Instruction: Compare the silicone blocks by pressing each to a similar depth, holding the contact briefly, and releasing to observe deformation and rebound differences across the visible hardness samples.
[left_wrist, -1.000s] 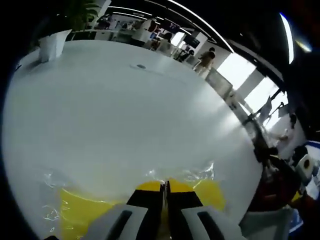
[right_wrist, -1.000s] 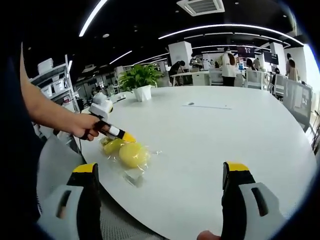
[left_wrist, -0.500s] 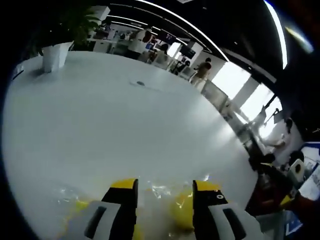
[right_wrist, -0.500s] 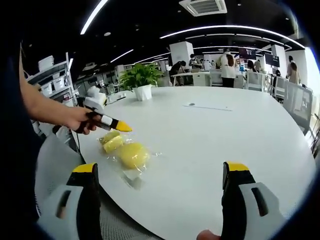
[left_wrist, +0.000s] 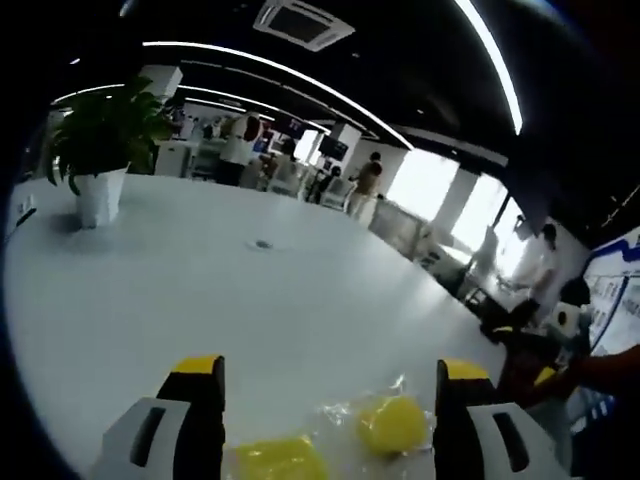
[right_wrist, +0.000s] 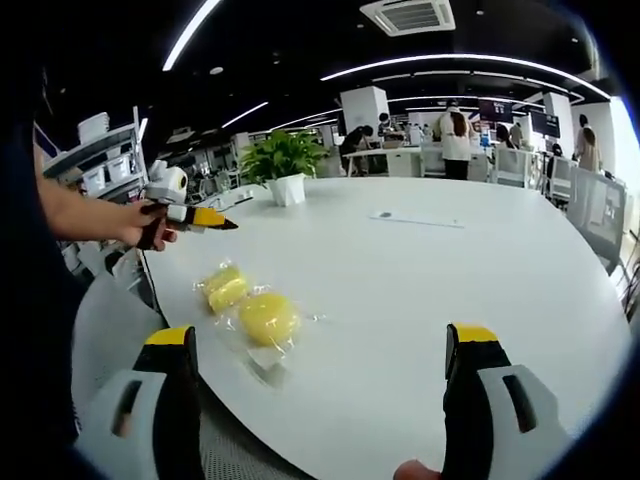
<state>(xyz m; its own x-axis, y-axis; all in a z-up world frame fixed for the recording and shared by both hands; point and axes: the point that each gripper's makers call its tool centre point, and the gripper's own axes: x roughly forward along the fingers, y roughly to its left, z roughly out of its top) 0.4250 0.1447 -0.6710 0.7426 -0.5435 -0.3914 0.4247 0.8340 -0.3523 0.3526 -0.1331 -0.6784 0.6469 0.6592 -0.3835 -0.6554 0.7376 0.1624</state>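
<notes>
Now the left tongs (right_wrist: 222, 223), lifted clear and spread wide, have released the bagged yellow silicone blocks (right_wrist: 250, 307) at nine o'clock on the surface (right_wrist: 420, 290), so rebound can show; right tongs (right_wrist: 320, 385) hang open, empty.

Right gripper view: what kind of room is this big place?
Probably an open office: a big white table, a potted plant, strip ceiling lights, and people at desks behind.

Open office, white table (right_wrist: 420, 290), potted plant (right_wrist: 281, 163), ceiling strip lights (right_wrist: 470, 55).
</notes>
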